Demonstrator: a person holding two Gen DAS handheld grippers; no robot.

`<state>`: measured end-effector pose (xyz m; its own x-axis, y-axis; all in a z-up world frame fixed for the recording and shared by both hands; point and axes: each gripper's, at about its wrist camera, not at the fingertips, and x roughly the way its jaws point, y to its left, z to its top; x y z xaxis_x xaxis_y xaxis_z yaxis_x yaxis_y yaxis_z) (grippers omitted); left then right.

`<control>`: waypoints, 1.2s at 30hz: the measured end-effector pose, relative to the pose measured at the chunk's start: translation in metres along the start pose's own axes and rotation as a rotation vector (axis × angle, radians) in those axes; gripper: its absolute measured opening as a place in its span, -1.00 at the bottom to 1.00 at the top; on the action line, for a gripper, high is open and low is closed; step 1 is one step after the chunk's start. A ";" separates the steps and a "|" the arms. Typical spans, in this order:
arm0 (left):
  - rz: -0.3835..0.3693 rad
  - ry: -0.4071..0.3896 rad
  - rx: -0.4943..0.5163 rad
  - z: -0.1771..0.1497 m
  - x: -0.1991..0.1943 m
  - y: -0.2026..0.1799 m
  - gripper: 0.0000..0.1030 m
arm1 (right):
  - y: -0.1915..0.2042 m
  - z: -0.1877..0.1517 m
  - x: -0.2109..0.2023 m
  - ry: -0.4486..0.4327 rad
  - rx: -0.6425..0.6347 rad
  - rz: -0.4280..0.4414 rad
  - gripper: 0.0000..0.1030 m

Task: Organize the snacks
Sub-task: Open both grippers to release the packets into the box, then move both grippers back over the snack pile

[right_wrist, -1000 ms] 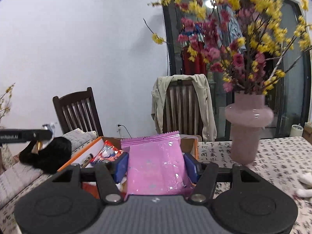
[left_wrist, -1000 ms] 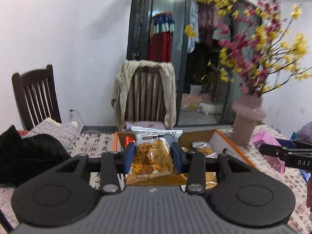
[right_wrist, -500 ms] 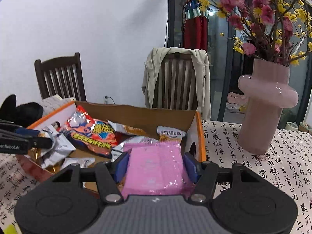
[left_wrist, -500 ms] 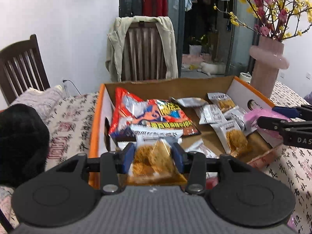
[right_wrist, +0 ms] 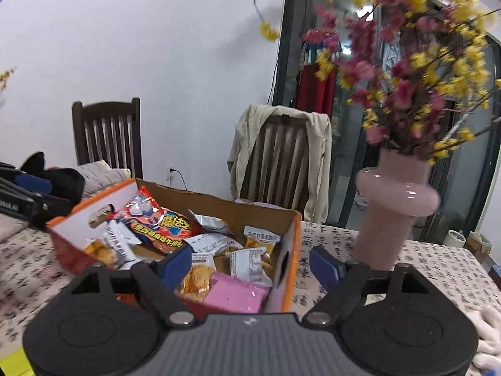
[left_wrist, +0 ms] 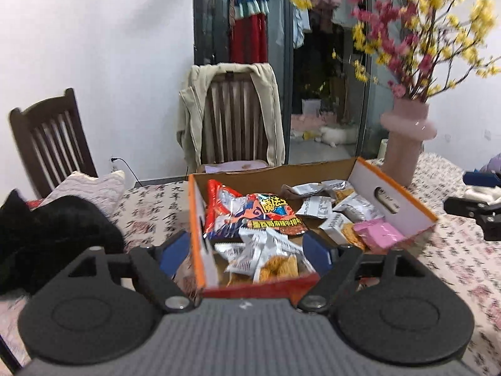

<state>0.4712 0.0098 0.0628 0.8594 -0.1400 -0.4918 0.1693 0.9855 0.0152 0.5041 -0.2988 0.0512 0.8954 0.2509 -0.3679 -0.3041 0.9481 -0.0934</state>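
Snacks fill the cardboard box (left_wrist: 394, 206) on the table. In the left wrist view, the left gripper (left_wrist: 247, 252) hangs over the near left corner of the box, its jaws spreading apart with nothing pinched between them. A clear cracker packet (left_wrist: 275, 264) lies in the box just below. A big red snack bag (left_wrist: 250, 216) lies farther back, and a pink packet (left_wrist: 377, 235) rests at the right wall.

In the right wrist view, the right gripper (right_wrist: 250, 264) is over the near right corner, jaws also spreading, holding nothing. The pink packet (right_wrist: 236, 293) lies in the box there, maybe touching the wall; it is blurry. A pink vase (right_wrist: 391, 216) stands to the right.
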 end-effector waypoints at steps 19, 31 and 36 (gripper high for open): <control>0.070 0.062 -0.118 -0.134 -0.159 -0.012 0.68 | 0.035 -0.117 -0.163 0.137 0.177 0.013 0.71; 0.066 0.144 -0.174 -0.223 -0.240 -0.032 0.68 | 0.076 -0.183 -0.265 0.163 0.181 -0.010 0.77; 0.070 0.145 -0.178 -0.246 -0.264 -0.037 0.68 | 0.095 -0.205 -0.296 0.170 0.163 0.010 0.77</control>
<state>0.1194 0.0341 -0.0221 0.7856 -0.0685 -0.6149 0.0136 0.9955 -0.0936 0.1435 -0.3226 -0.0384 0.8208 0.2374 -0.5195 -0.2441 0.9681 0.0567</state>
